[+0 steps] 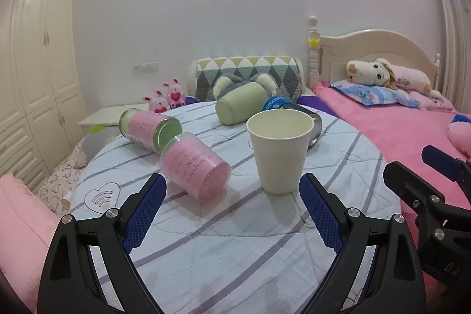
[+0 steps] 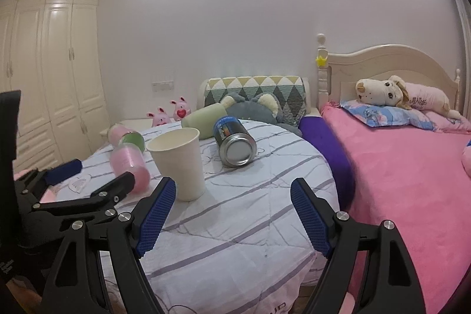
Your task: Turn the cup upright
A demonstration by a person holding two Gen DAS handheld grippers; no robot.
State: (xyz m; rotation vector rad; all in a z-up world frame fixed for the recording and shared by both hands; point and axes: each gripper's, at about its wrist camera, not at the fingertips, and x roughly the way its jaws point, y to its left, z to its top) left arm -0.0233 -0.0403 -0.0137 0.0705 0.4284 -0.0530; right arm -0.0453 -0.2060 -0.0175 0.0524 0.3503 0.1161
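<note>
The paper cup (image 1: 279, 150) stands upright, mouth up, on the cloth-covered round bench (image 1: 235, 240), toward its near-centre and apart from every other object; the task appears complete or nearly so. Risk: the cup looks light and empty, so a brush from either hand-held gripper, or a tug on the wrinkled cloth, would probably tip it again. The left hand-held gripper (image 1: 232, 211) is wide open and grips nothing; the cup sits just ahead of it, slightly toward its right finger (image 1: 321, 214), not touching either pad. The right hand-held gripper (image 2: 232, 214) is likewise wide open and empty; in its view the cup (image 2: 179, 164) lies ahead and off to the left, just beyond its left finger (image 2: 156, 217), so a leftward sweep is the likeliest cause of contact. Around the cup: a pink jar (image 1: 194, 169) lies on its side toward the left edge of the bench, a second pink-and-green jar (image 1: 150, 130) behind it, a green cylinder (image 1: 241, 105) near the far edge, and a metal can (image 2: 234, 144) on its side behind the cup toward the right edge. Any of these looks free to roll.
</note>
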